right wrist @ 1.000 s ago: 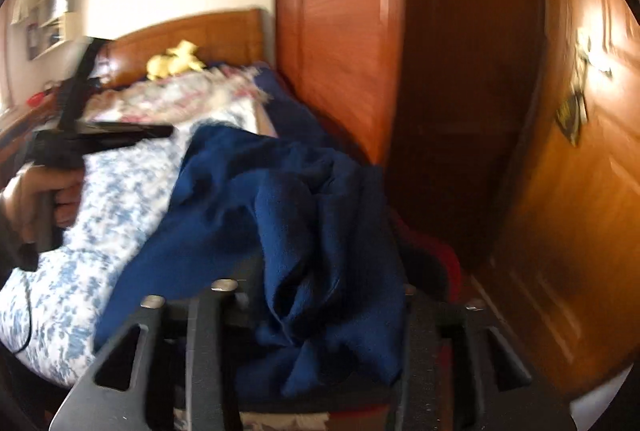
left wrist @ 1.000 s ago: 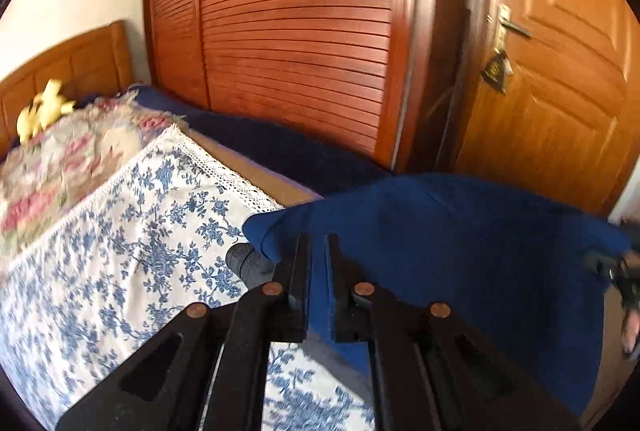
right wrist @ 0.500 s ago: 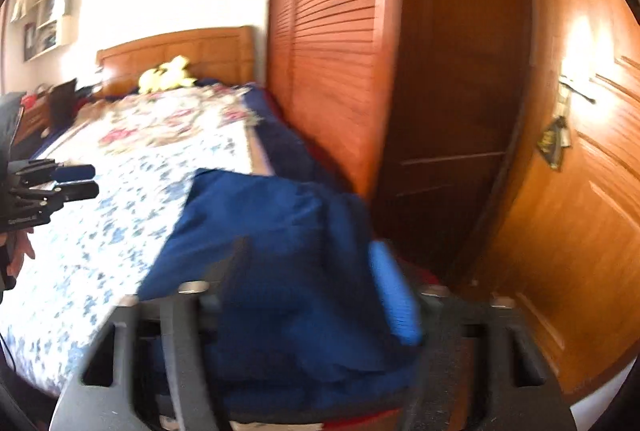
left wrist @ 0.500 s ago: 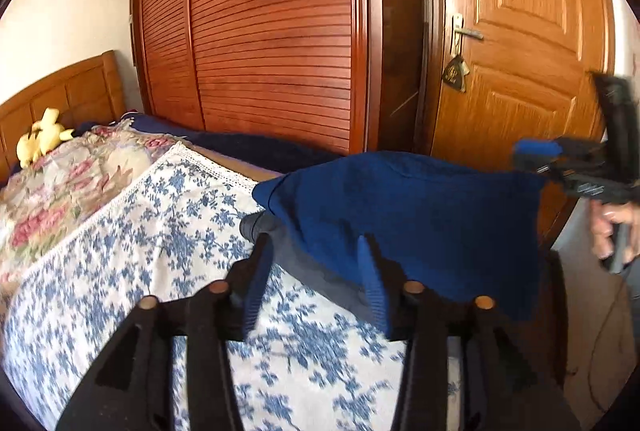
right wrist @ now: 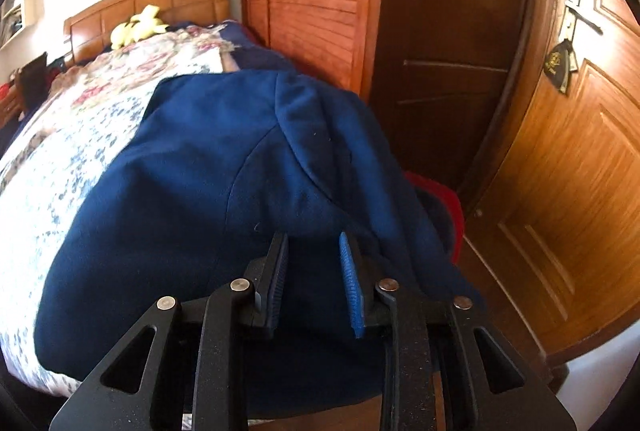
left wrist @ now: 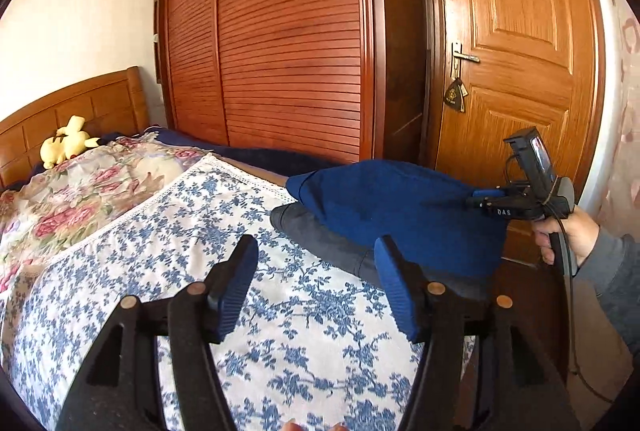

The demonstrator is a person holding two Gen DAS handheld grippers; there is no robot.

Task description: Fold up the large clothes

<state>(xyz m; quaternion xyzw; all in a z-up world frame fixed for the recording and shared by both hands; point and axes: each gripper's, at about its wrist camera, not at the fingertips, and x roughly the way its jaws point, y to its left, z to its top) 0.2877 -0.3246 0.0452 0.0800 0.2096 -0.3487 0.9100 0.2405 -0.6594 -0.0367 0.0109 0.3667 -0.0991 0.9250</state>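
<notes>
A bed (left wrist: 120, 231) fills most of the room, covered with a blue-and-white floral spread (left wrist: 192, 239) and, toward the wooden headboard (left wrist: 72, 103), a rose-patterned quilt (left wrist: 80, 183). A slatted wardrobe (left wrist: 280, 39) runs along its far side, next to a panelled door (left wrist: 520, 51) with a brass handle (left wrist: 462, 55) and a dark tag hanging from it.

The navy garment (right wrist: 208, 191) lies bunched at the foot corner of the bed, part of it draped over the edge, and it rests on top of a dark grey garment (left wrist: 320, 235) spread on the floral cover. Something red (right wrist: 436, 195) shows just past it by the door.

The right gripper (right wrist: 313, 263), held in a hand (left wrist: 568, 231) with a grey sleeve, is at the navy cloth's near edge; its jaws have just been closing, cloth lies between them, yet a gap is visible and the pads do not press it. The left gripper (left wrist: 316, 271) hovers over the floral spread with nothing between its fingers, its jaws having just been opening and standing well apart.

A yellow plush toy (left wrist: 68, 145) sits by the headboard.
</notes>
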